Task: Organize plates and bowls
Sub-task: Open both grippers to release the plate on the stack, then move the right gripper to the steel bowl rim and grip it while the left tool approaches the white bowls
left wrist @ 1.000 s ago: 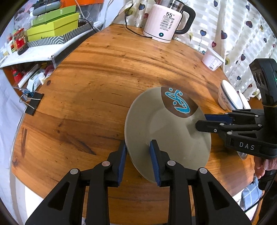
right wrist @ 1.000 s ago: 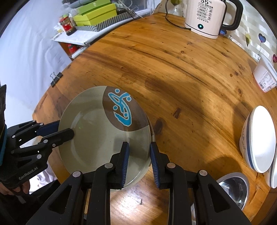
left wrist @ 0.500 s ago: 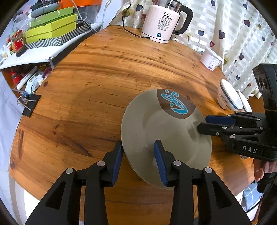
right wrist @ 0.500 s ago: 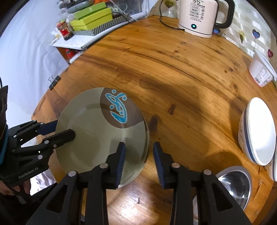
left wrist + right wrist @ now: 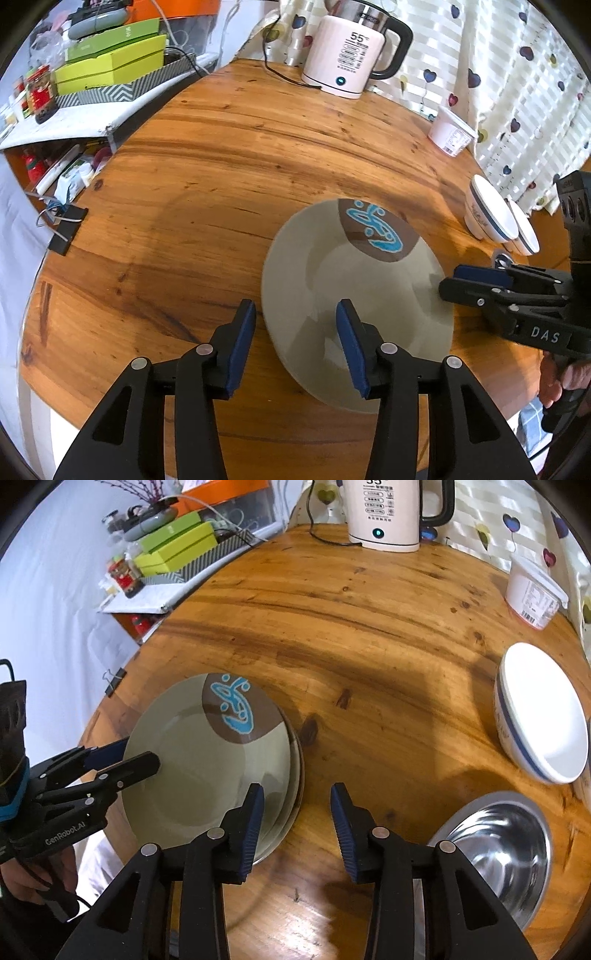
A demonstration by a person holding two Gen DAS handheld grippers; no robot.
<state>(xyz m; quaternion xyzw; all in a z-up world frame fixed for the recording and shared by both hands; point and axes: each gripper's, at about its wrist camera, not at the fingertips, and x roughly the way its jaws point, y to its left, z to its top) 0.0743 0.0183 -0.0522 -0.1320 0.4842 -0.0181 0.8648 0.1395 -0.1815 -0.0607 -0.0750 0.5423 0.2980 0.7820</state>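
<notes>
A grey-green plate [image 5: 354,295] with a brown patch and a blue design lies on the round wooden table [image 5: 229,184], on top of another plate whose rim [image 5: 298,760] shows beneath it. My left gripper [image 5: 295,343] is open, its fingers astride the plate's near-left rim. My right gripper [image 5: 297,823] is open at the plate's opposite rim; it also shows in the left wrist view [image 5: 476,284]. White bowls with a blue band [image 5: 543,716] stand at the right. A steel bowl [image 5: 498,849] sits near my right gripper.
A white electric kettle [image 5: 351,55] with its cord stands at the table's far edge. A white plastic tub [image 5: 450,133] is at the far right. Green boxes [image 5: 110,66] and clutter fill a shelf to the left. A binder clip [image 5: 62,229] lies by the left edge.
Both grippers have opened and let go of the plate. The plate has come down to rest on the plate below it. Both grippers have drawn back slightly.
</notes>
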